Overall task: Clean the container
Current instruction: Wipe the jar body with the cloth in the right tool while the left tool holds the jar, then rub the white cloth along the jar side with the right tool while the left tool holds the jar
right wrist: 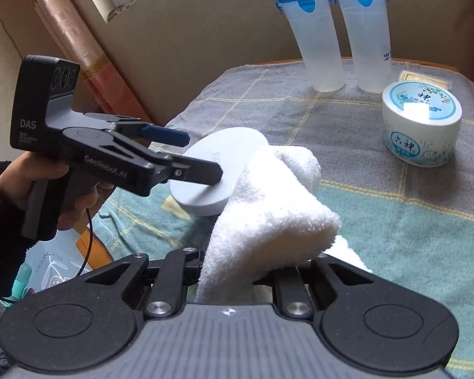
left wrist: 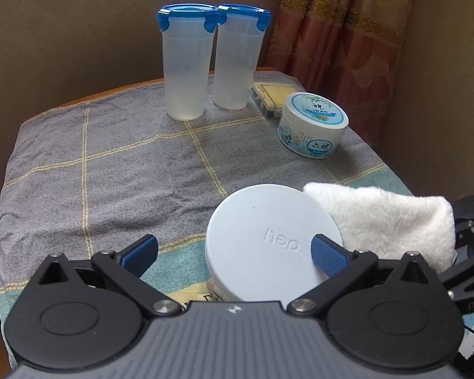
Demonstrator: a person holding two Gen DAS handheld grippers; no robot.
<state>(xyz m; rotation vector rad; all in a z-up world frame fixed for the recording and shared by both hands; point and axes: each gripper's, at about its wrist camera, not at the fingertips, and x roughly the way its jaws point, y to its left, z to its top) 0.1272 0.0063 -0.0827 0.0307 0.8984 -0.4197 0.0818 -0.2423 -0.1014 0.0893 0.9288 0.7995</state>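
left gripper [left wrist: 233,252] jaws clamped on container [left wrist: 268,243] at its lid rim; light, stiff, slick plastic. right gripper [right wrist: 237,271] jaws clamped on soft towel [right wrist: 268,208], which lay against the lid.

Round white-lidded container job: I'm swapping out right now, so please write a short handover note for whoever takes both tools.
Left tool: jaws wide around the round white-lidded container, one pad on its lid; grip unclear.
Right tool: shut on the fluffy white cloth, which lies against the container's side.
Container tilted above the grey checked towel.
Done: both things picked up.
Left: finish wiping, set both down.
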